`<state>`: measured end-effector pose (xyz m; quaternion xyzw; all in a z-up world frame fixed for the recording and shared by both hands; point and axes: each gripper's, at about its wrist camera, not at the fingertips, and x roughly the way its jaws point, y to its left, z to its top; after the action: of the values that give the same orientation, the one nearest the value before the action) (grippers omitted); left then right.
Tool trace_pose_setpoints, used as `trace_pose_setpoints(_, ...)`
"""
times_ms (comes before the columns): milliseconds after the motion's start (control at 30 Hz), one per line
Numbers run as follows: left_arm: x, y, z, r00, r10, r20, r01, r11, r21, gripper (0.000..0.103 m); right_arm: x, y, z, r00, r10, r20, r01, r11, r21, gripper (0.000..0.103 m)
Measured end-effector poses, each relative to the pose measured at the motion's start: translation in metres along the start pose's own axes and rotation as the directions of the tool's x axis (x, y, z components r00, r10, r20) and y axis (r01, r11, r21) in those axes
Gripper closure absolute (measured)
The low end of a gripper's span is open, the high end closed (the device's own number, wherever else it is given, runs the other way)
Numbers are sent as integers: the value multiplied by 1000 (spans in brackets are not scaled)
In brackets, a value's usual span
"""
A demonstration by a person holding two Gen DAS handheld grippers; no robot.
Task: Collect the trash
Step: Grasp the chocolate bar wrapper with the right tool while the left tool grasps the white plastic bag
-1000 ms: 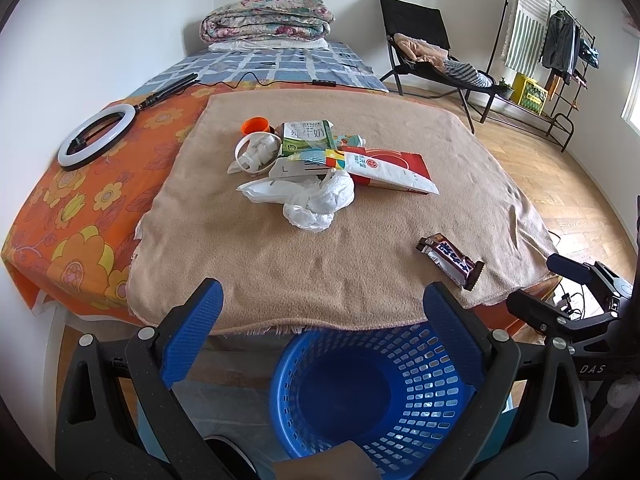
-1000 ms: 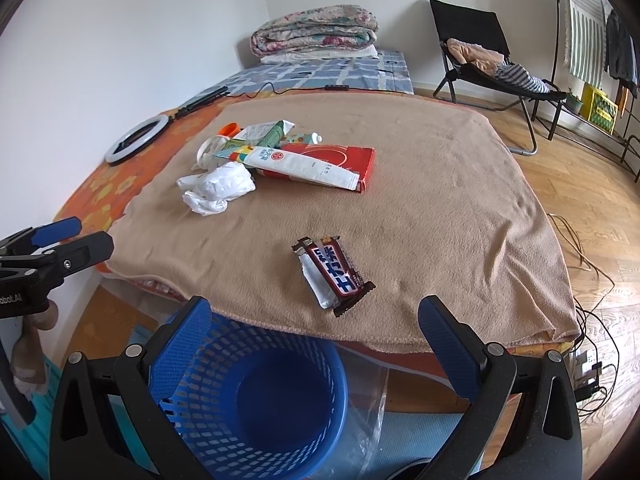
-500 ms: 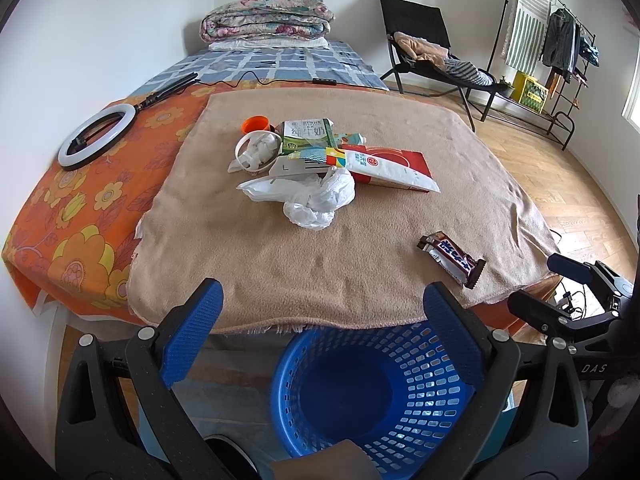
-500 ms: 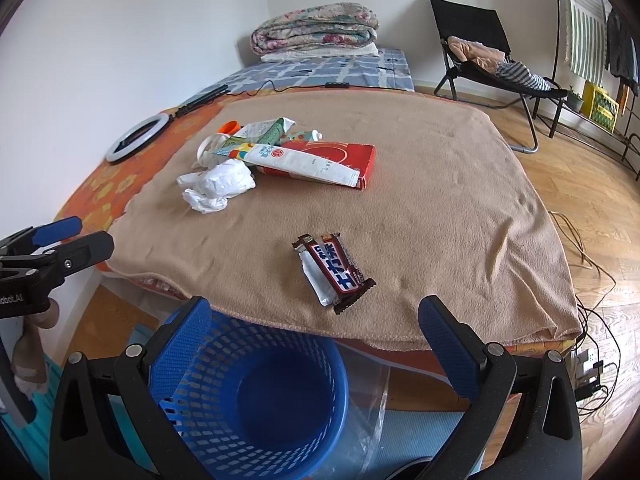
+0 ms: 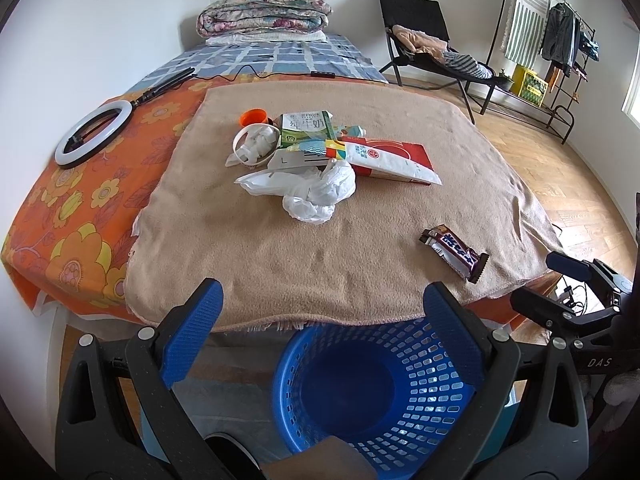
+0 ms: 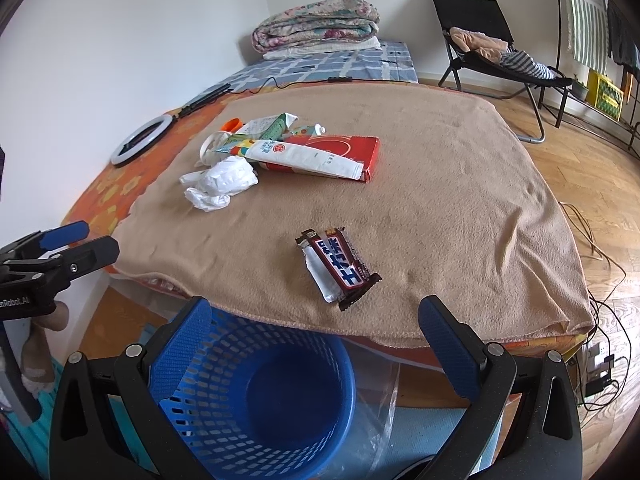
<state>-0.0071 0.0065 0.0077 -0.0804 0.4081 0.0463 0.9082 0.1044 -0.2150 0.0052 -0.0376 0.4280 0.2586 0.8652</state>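
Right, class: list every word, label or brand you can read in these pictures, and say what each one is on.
"DAS": right gripper body.
"nRobot.AI", cut off at the edge: left gripper body.
"纯牛奶": milk carton.
"士力架": candy wrapper.
Pouch print: too small to read.

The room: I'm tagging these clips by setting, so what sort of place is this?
Most likely a bedroom in a home: a folded quilt lies on a bed, and a clothes rack stands on the wood floor.
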Motion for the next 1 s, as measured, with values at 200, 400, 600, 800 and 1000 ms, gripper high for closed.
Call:
trace_pose_setpoints(200, 9, 4, 7, 1000, 14, -9, -14, 999, 36, 1, 5, -2, 3, 1000, 15, -16, -15, 1000, 7, 1)
trace_pose_setpoints(400, 21, 5, 18, 999, 7, -37, -5, 997, 74, 1, 13, 2, 6, 999, 3, -39, -4, 999, -33, 1)
trace_pose_setpoints(600, 41, -13, 43, 1000, 24, -16, -21, 984, 175, 3, 22, 4, 12, 998, 4, -69, -9, 997, -71, 1)
trace_pose_setpoints(800, 77, -16, 61, 997, 35, -74, -18, 978, 209, 18, 43, 1, 19, 993, 4, -122, -14, 997, -82, 4)
trace_pose_setpoints(1000, 104, -25, 68, 994, 71, -87, -46, 964, 261, 26, 64, -2, 22, 986, -21, -167, 1, 993, -117, 7)
